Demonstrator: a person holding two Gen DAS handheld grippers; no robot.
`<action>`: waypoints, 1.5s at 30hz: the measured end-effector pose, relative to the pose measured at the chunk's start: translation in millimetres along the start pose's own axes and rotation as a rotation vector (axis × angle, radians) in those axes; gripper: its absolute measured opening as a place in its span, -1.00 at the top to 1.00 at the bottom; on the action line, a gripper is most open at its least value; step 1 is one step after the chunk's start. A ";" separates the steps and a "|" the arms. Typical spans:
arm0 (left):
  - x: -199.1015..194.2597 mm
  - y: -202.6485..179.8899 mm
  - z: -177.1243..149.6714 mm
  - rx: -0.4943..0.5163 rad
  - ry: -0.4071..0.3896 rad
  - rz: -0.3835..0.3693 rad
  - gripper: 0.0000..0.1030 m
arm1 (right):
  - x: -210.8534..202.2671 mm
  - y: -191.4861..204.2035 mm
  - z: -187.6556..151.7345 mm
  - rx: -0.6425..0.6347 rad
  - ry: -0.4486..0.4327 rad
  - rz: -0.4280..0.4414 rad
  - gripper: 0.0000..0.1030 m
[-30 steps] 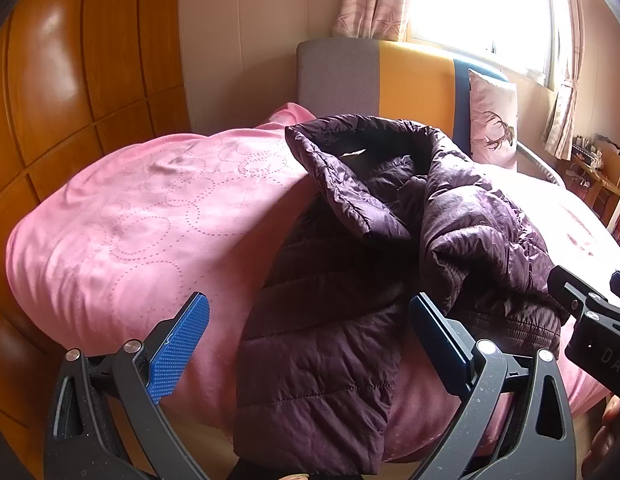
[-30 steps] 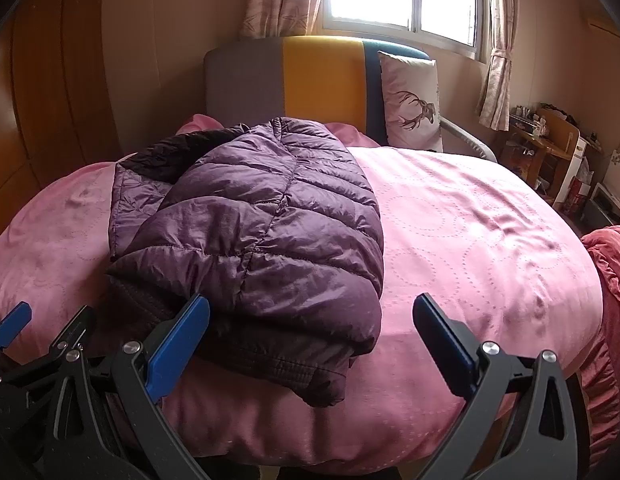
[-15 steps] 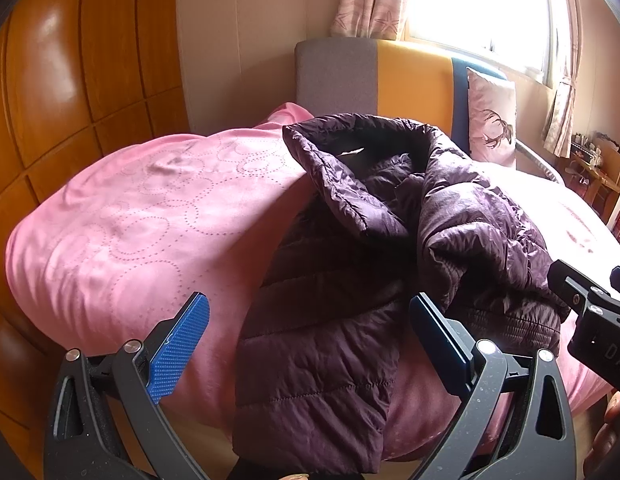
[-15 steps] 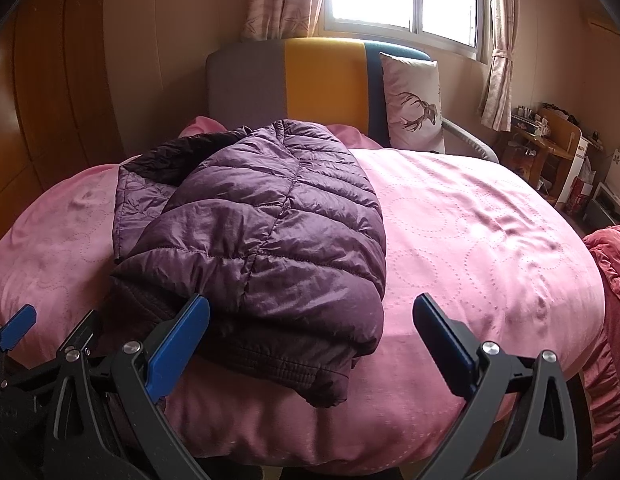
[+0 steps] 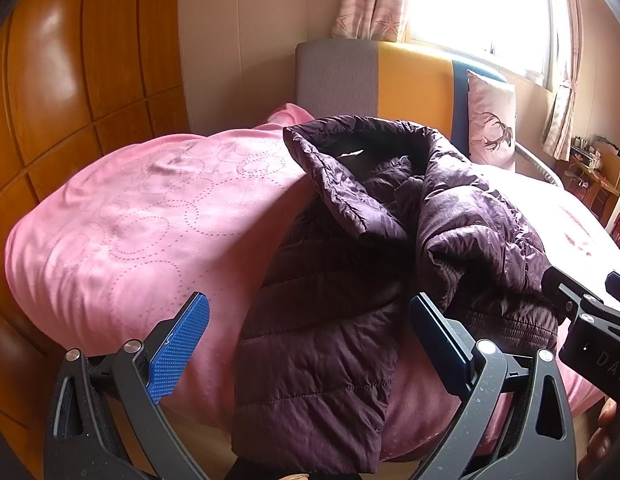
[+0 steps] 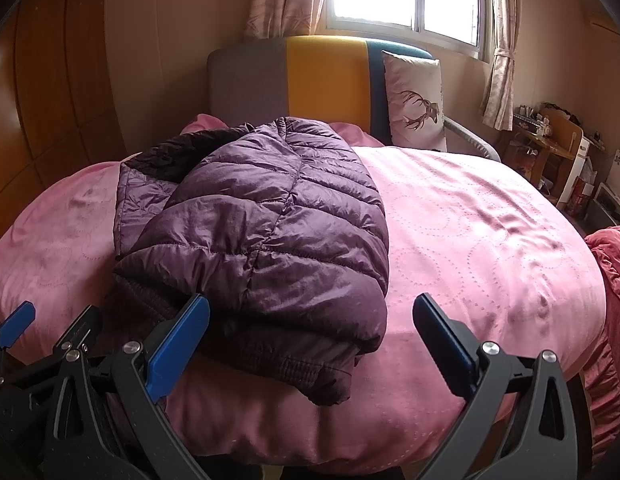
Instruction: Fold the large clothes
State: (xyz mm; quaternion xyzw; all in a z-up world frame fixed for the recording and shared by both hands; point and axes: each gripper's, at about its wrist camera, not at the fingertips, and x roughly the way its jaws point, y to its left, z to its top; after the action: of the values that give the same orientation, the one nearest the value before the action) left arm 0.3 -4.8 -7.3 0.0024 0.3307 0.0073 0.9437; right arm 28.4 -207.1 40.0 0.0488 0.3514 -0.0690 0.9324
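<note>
The purple jacket [image 6: 270, 220] lies bunched on the near left part of the pink bed [image 6: 470, 220], and you hold your left gripper [image 5: 310, 336] and right gripper [image 6: 310, 336] before it, jaws apart and empty.

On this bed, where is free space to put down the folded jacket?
The pink bedspread is bare between the purple jacket and the red bedding. Another bare patch lies between jacket and wooden wall. The near middle edge is crowded: a jacket part hangs over.

A pink-covered bed [image 6: 470, 240] carries a crumpled purple puffer jacket [image 6: 270, 232], one part hanging over its edge
</note>
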 end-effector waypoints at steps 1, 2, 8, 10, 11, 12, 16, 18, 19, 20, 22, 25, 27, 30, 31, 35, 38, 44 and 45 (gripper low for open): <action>-0.1 -0.1 -0.1 0.000 -0.001 0.000 -0.92 | 0.2 0.0 -0.2 0.000 0.001 0.000 -0.96; -0.2 -0.3 -0.2 0.000 -0.001 0.001 -0.92 | 0.3 -0.1 -0.1 0.001 0.002 0.001 -0.96; 0.1 0.0 -0.8 -0.001 0.002 -0.001 -0.92 | 1.9 0.1 -0.3 0.001 0.005 0.003 -0.96; 0.1 0.1 -1.1 -0.001 0.003 -0.003 -0.92 | 2.8 0.4 -1.0 -0.001 0.008 0.003 -0.96; 0.1 0.4 -1.3 -0.002 0.003 -0.003 -0.92 | 3.3 0.6 -1.3 -0.001 0.010 0.005 -0.96; 0.4 0.7 -2.0 -0.002 0.003 -0.002 -0.92 | 3.8 0.9 -1.7 -0.001 0.011 0.005 -0.96; 0.6 0.9 -2.5 -0.002 0.004 -0.003 -0.92 | 4.8 0.6 -2.0 -0.001 0.013 0.007 -0.96; 0.6 1.0 -2.8 -0.003 0.005 -0.004 -0.92 | 5.4 0.6 -2.4 -0.002 0.016 0.008 -0.96; 0.6 0.9 -3.0 -0.003 0.005 -0.003 -0.92 | 5.8 0.5 -2.5 -0.002 0.017 0.008 -0.96; 0.8 0.8 -3.2 -0.002 0.006 -0.003 -0.92 | 6.8 0.2 -2.5 -0.001 0.019 0.009 -0.96; 2.5 1.0 -4.2 -0.004 0.014 -0.005 -0.92 | 8.1 -0.4 -2.9 0.001 0.024 0.012 -0.96; 6.7 2.1 -5.2 -0.004 0.028 -0.001 -0.92 | 10.1 -1.8 -3.1 0.004 0.030 0.017 -0.96; 9.5 2.6 -5.9 -0.006 0.038 0.001 -0.92 | 12.1 -2.7 -2.6 0.006 0.034 0.021 -0.96; 14.2 3.2 -7.9 -0.001 0.056 0.007 -0.92 | 13.3 -6.0 0.3 0.006 0.034 0.038 -0.96; 15.7 3.7 -8.6 0.002 0.063 0.010 -0.92 | 12.4 -8.4 5.2 0.005 0.025 0.051 -0.96; 22.3 10.2 -11.5 0.004 0.091 0.031 -0.92 | 5.0 -11.4 35.1 -0.007 -0.045 0.114 -0.96; 27.8 20.5 -13.0 0.008 0.115 0.038 -0.92 | 4.6 1.0 65.4 -0.060 -0.080 0.207 -0.94; 37.8 54.5 -19.0 -0.043 0.171 0.013 -0.92 | 36.8 78.8 112.9 -0.240 0.010 0.423 -0.82; 39.9 58.4 -20.0 -0.053 0.182 0.003 -0.92 | 49.0 97.1 116.4 -0.271 0.037 0.427 -0.81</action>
State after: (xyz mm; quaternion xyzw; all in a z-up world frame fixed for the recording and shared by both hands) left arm 18.3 54.2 -47.3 -0.0226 0.4150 0.0175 0.9094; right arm 156.2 -132.3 98.8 -0.0020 0.3563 0.1782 0.9172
